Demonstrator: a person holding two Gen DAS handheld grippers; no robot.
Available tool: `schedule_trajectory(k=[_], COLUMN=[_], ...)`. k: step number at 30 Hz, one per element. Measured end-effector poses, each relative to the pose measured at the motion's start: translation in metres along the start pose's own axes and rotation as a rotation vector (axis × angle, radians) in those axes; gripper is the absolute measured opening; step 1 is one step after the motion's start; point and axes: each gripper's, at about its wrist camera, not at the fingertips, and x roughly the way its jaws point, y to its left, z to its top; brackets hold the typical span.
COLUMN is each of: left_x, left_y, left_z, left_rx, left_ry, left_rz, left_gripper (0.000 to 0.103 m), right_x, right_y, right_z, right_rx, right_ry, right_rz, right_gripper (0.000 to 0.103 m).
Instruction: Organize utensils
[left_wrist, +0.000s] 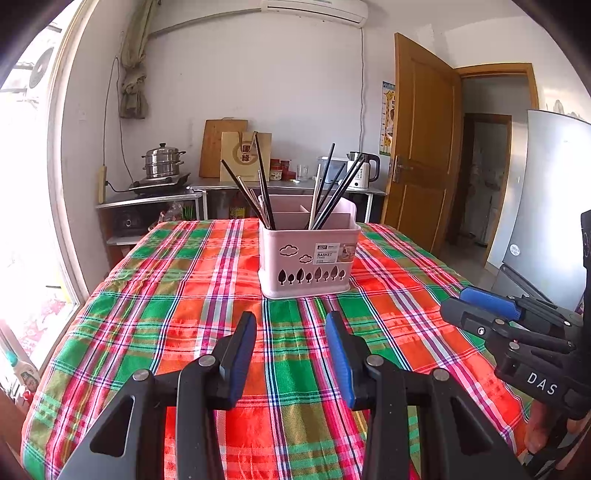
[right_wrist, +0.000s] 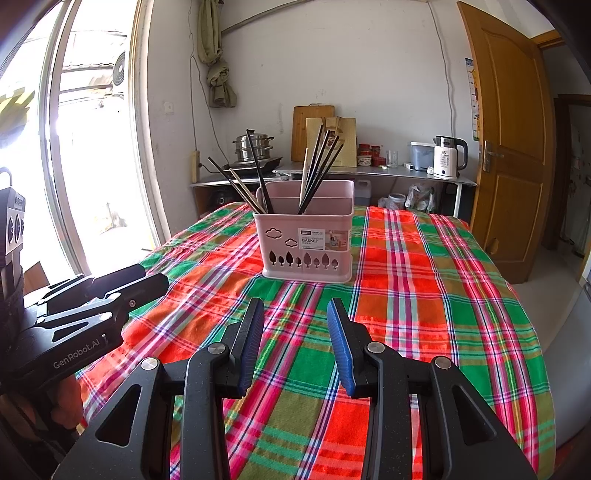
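I see a pink basket (left_wrist: 308, 254) standing on the checked tablecloth (left_wrist: 192, 295), in the middle of the table. Chopsticks (left_wrist: 334, 188) stick up out of it, some leaning left and some leaning right, in different parts of the basket. My left gripper (left_wrist: 291, 321) hangs over the cloth near the basket, not touching it. Its jaws are apart and hold nothing. My right gripper (right_wrist: 295, 308) is beside it, and its jaws are apart and hold nothing too. Behind the table I see a steel pot (right_wrist: 254, 147) and a white kettle (right_wrist: 448, 157).
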Motion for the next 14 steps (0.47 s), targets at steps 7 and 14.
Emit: schedule_trajectory(k=[7,14], left_x=[0.0015,0.0007], left_y=[-0.0002,-0.0004], left_z=[-0.0015,-0.0019], left_rx=[0.0,-0.004], left_ry=[0.001,-0.004], left_rz=[-0.004,-0.001], left_gripper=[0.039,0.039], right_x=[0.0004,0.0009], right_y=[0.0001,-0.0003], right_z=[0.0001,-0.0008], right_rx=[0.0,0.001], right_ry=[0.001,0.003], right_rz=[0.0,-0.001], right_gripper=[0.037,0.037])
